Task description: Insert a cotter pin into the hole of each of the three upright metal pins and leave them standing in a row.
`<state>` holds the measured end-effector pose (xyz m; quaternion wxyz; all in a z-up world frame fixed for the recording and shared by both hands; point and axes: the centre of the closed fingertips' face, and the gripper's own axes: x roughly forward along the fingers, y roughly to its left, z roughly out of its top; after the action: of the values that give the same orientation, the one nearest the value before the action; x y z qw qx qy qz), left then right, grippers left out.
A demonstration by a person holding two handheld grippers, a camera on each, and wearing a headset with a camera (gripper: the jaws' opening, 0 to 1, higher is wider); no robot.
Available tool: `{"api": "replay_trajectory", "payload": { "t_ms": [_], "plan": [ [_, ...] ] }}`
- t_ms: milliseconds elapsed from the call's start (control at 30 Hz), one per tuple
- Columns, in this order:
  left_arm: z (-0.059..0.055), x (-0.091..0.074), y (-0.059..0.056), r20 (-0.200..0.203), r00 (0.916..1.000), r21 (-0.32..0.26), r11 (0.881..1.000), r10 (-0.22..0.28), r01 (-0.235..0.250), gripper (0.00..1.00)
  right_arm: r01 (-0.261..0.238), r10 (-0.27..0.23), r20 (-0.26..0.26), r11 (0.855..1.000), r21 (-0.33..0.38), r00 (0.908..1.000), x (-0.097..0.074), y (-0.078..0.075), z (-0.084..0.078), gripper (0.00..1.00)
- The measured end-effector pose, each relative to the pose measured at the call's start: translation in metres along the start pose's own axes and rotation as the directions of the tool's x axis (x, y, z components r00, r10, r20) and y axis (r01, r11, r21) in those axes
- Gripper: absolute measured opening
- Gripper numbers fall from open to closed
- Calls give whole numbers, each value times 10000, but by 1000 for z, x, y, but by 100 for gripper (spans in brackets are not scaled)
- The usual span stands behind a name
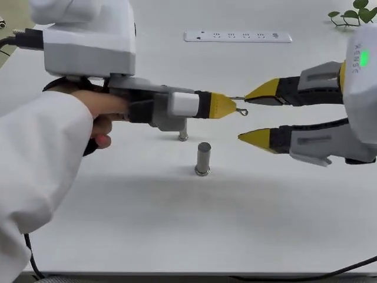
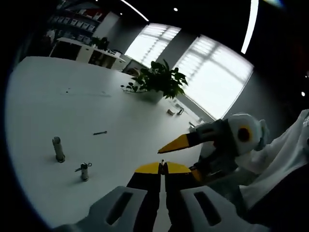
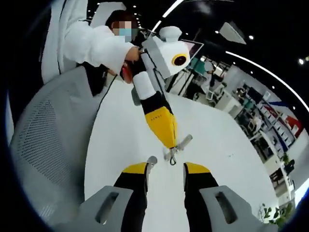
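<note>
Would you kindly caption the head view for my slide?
Left gripper, shut on a cotter pin, faces the open right gripper near an upright metal pin.

You see the metal pin (image 1: 203, 158) as dull satin steel; the bench (image 1: 177, 230) smooth matt white; your sleeve (image 1: 35, 159) white cloth.

Legible text: none.
1. Right gripper (image 1: 241, 117), white housing: short line of grey lettering beside a green light (image 1: 364, 58). Too blurred to read.
2. Left gripper (image 3: 171, 144), yellow fingers (image 3: 161, 121): small dark print, seen in the right gripper view. Too small to read.
3. Power strip (image 1: 237, 36) on the bench (image 1: 177, 224): faint socket markings, unreadable.
</note>
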<state>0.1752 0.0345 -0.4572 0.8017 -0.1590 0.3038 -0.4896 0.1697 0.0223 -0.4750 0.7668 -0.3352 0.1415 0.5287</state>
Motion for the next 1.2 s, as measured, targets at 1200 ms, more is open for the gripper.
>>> {"api": "replay_trajectory", "payload": {
  "t_ms": [1200],
  "plan": [
    [-8,-9,-50,-851,9777,6684,7168,-1918,1988,0,-3399,3083,1676,9155,2151,9364,-16,31,22,0]
  ]
}}
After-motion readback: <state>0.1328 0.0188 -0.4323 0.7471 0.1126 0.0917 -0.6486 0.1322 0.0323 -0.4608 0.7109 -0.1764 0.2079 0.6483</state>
